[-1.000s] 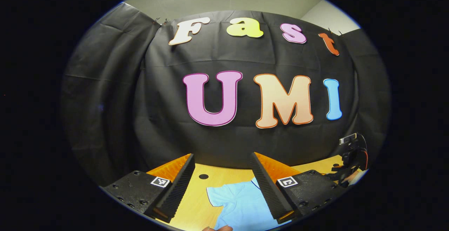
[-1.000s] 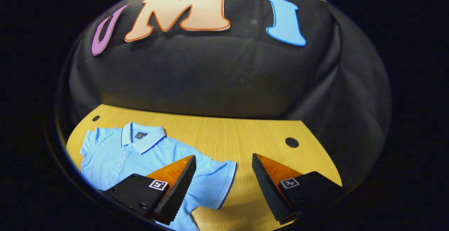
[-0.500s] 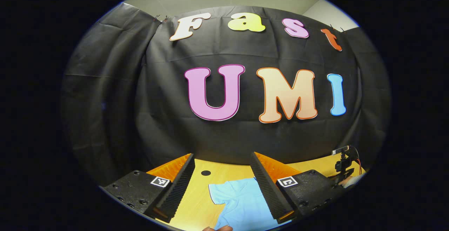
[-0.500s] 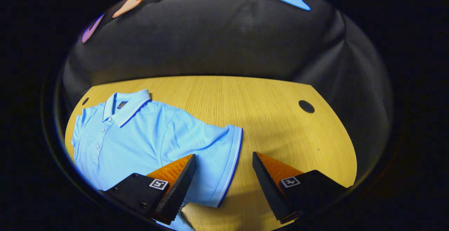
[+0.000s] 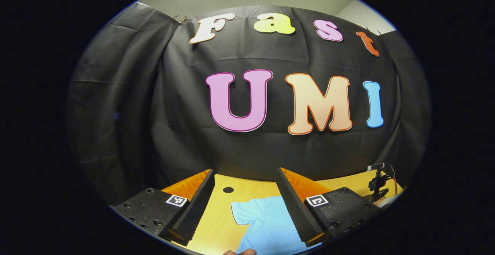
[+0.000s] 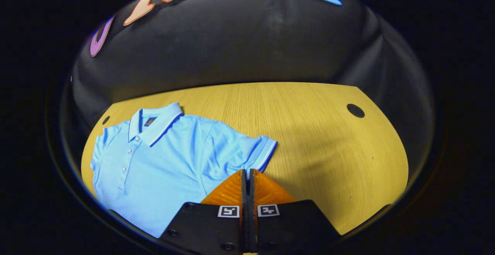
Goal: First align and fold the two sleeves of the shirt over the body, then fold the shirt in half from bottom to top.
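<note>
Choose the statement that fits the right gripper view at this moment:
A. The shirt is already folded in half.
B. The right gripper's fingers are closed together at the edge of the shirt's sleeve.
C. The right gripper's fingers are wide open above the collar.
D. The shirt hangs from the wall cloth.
B: the right gripper has its two fingers pressed together at the sleeve of the blue shirt, which lies flat and unfolded on the wooden table.

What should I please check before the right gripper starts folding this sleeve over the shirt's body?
1. Right gripper shut on sleeve: ok, cloth gathers at its tips.
2. Left gripper open above other sleeve: ok.
3. Left gripper touching that sleeve: cannot tell.
4. Shirt body flat on table: ok.
5. Collar flat, buttons up: ok.
</note>
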